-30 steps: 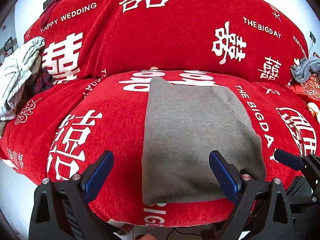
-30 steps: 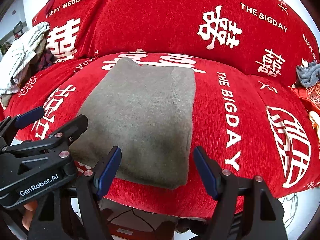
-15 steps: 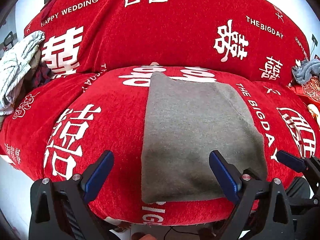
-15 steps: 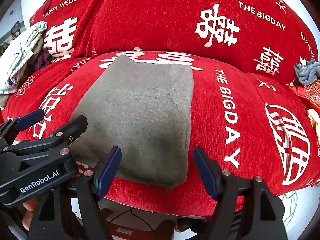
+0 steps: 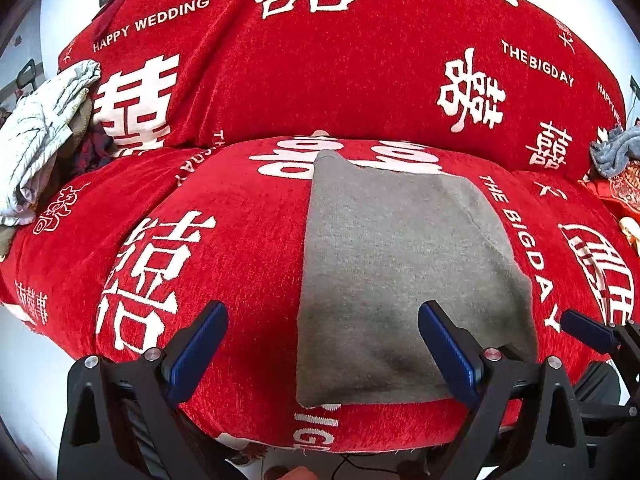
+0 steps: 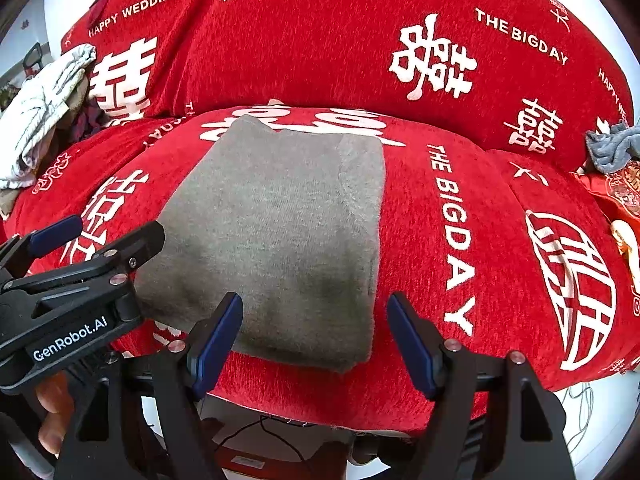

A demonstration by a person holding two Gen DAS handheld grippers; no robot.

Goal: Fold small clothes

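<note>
The left wrist view shows a grey cloth (image 5: 400,280) lying flat as a neat folded rectangle on the red sofa seat (image 5: 224,240), so this piece looks nearly done, and maybe one more fold or putting it aside is left. Both the left gripper (image 5: 322,354) and the right gripper (image 6: 314,340) have their fingers spread wide above its near edge, pinching nothing. The crumpled clothes at the left (image 5: 40,136) and right (image 5: 616,148) ends are cut off, and I cannot tell how many layers the cloth has.
</note>
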